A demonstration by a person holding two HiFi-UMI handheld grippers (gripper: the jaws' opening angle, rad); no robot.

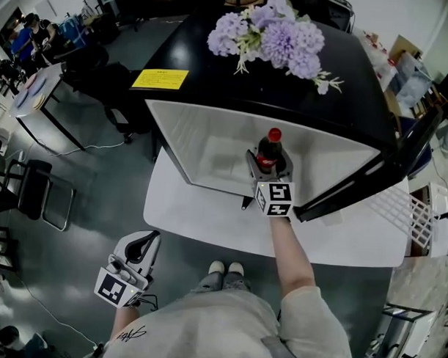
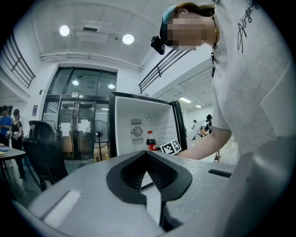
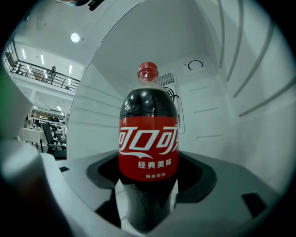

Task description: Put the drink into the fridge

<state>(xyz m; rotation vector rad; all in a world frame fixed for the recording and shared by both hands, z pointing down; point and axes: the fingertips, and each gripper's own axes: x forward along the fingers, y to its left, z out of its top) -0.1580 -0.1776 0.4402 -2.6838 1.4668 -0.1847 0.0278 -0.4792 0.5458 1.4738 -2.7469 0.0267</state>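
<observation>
Closest in, from the head view, the person's pale shirt (image 1: 226, 329) fills the near edge. Just left of it the left gripper (image 1: 143, 245) hangs low over the floor, well apart from the action. Its own view shows the jaws drawn together with nothing between them, so it's idle!

All eyes on the right gripper (image 1: 271, 165). It's reached forward into the open black fridge (image 1: 213, 64), jaws clamped on the lower body of the cola bottle (image 1: 268, 150). The bottle stands upright, red cap up, inside the white compartment. The vent and dial on the fridge's back wall show behind it in the right gripper view. Whether its base rests on the fridge floor, no view shows.

Now the dangers. If those jaws open while the base hangs clear of the floor, the bottle drops and could tip, because it's tall and narrow. It looks closer to the front lip than the back wall, so a topple could roll it out onto the white table (image 1: 208, 218). Pulling back crooked is another worry, since a jaw brushing the label would drag the bottle over. The door (image 1: 371, 180) stands open at the right. If the bottle is left too far forward, I'd expect the door to knock it when it closes. The purple flowers (image 1: 277, 33) on top could slide off if the fridge gets bumped.
</observation>
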